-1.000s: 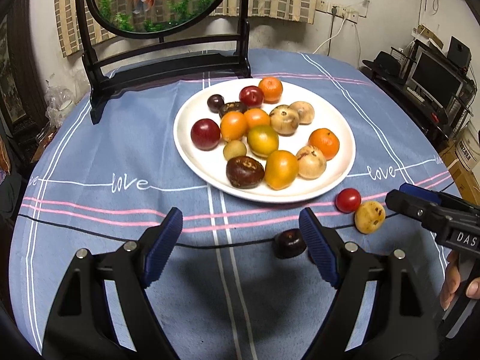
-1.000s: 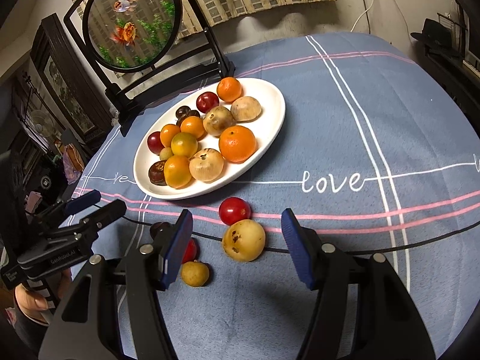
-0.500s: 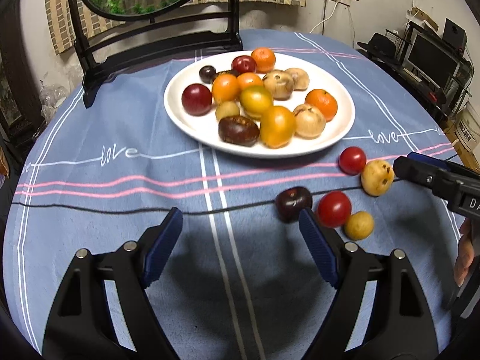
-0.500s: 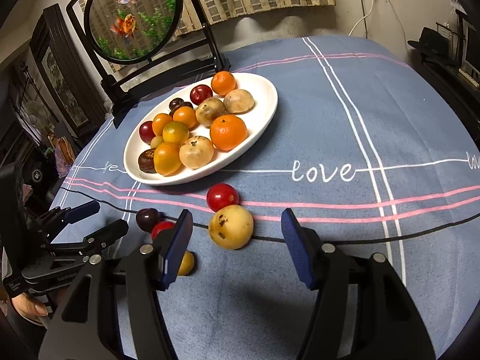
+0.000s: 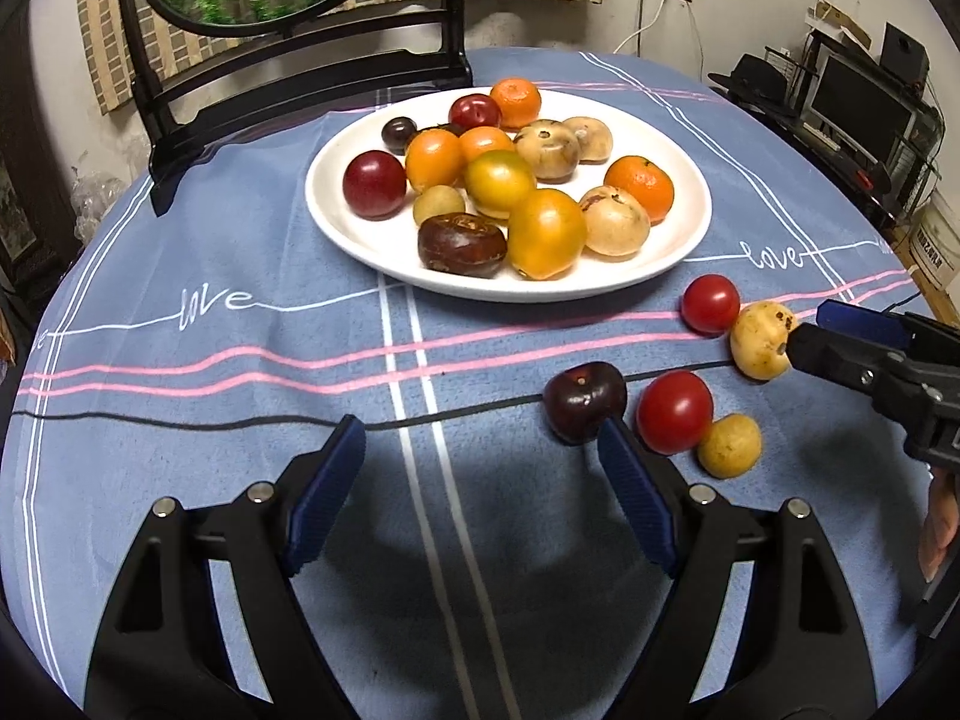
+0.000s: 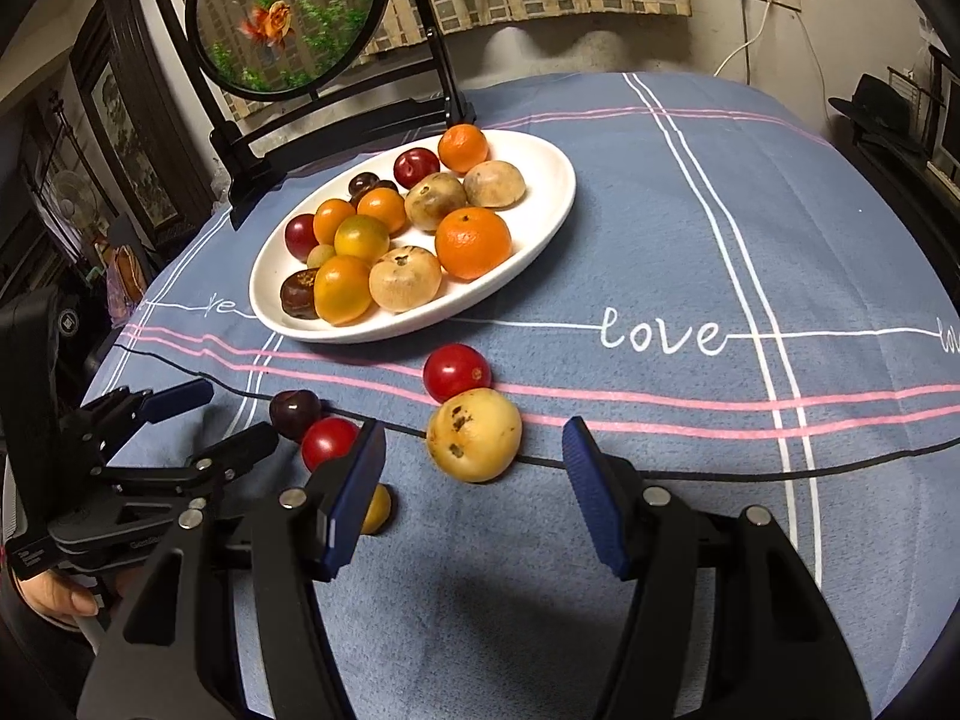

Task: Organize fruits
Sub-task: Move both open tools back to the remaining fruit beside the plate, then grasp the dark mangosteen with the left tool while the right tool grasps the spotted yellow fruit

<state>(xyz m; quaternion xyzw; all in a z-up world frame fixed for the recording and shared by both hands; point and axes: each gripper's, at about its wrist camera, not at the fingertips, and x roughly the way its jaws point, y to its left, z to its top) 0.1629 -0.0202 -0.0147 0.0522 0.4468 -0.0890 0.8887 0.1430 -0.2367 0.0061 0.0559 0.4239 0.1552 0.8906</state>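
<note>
My right gripper (image 6: 474,480), spread and empty, frames the speckled yellow round fruit (image 6: 474,435) near the white plate's (image 6: 540,252) front rim; I'd centre it, then squeeze gently.

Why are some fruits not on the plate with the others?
Five sit loose on the tablecloth below the white plate: two red tomatoes, a dark plum, a big spotted yellow fruit and a small yellow one.

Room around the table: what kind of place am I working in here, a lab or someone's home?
Most likely a lived-in home, not a lab. A tablecloth printed with "love" covers the table, a round goldfish ornament stands behind the white plate of fruit, and a desk with a monitor sits by the wall.
</note>
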